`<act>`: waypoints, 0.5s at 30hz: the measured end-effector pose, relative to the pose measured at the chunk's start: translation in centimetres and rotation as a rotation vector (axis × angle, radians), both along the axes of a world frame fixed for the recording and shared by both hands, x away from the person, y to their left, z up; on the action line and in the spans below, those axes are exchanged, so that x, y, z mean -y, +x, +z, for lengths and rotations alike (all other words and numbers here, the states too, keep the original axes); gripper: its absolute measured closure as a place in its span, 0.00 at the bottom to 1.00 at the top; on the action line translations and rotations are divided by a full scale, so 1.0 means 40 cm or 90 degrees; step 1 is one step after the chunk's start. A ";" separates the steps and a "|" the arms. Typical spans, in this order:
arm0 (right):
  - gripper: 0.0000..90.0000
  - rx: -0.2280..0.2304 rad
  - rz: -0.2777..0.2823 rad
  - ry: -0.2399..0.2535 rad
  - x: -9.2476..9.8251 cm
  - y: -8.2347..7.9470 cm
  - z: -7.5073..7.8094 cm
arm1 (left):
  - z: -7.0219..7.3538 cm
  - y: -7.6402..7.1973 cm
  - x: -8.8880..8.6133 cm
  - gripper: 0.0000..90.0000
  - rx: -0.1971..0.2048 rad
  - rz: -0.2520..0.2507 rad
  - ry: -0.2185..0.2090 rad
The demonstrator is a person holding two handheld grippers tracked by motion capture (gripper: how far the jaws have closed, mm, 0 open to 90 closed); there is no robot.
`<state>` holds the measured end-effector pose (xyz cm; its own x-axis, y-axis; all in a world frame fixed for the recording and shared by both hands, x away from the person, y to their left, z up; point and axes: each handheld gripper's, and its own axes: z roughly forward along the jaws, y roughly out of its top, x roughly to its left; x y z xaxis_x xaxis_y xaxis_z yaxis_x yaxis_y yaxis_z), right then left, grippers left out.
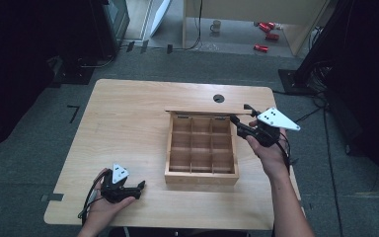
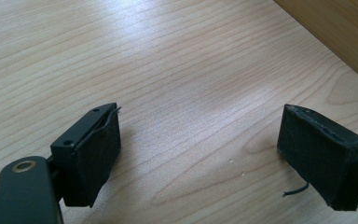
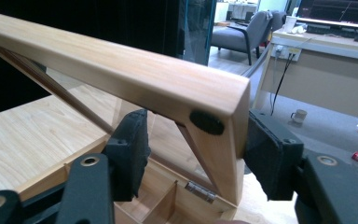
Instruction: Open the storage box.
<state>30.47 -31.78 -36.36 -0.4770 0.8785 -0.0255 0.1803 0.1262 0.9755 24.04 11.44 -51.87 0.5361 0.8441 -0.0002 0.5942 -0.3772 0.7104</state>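
pale wooden surface (image 1: 128,128) carries a light wooden box (image 1: 201,175) of nine square compartments at its middle, hinged lid (image 3: 135,74) raised upright. right gripper (image 3: 193,149) straddles the lid's corner; left gripper (image 2: 198,144) rests spread near the front edge.

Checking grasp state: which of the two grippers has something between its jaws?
The right gripper: its jaws straddle the side frame of the box lid. The left gripper rests open over bare table.
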 end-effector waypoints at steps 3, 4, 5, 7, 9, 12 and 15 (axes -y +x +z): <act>0.50 0.001 0.003 0.003 0.004 0.005 0.002 | 0.000 0.000 0.000 0.15 0.000 0.000 0.000; 0.50 0.002 0.004 0.004 0.005 0.007 0.002 | 0.000 0.000 0.000 0.15 0.000 -0.001 0.000; 0.51 0.004 0.006 0.002 0.007 0.010 0.003 | 0.000 0.000 0.000 0.15 0.000 -0.001 0.000; 0.52 0.006 0.006 0.002 0.010 0.014 0.004 | 0.000 0.001 0.000 0.15 0.000 -0.001 -0.001; 0.53 0.005 0.005 0.004 0.011 0.017 0.006 | 0.000 0.001 -0.001 0.15 -0.001 -0.001 -0.001; 0.57 0.007 -0.008 0.015 0.015 0.024 0.007 | 0.000 0.001 -0.001 0.15 -0.001 -0.001 -0.001; 0.58 0.008 -0.011 0.020 0.017 0.026 0.007 | 0.000 0.001 -0.001 0.15 0.000 -0.001 -0.001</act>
<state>31.50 -32.44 -36.09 -0.4622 0.8868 -0.0033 0.1696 0.0920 0.9812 24.07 11.46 -51.86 0.5376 0.8432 -0.0014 0.5939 -0.3776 0.7104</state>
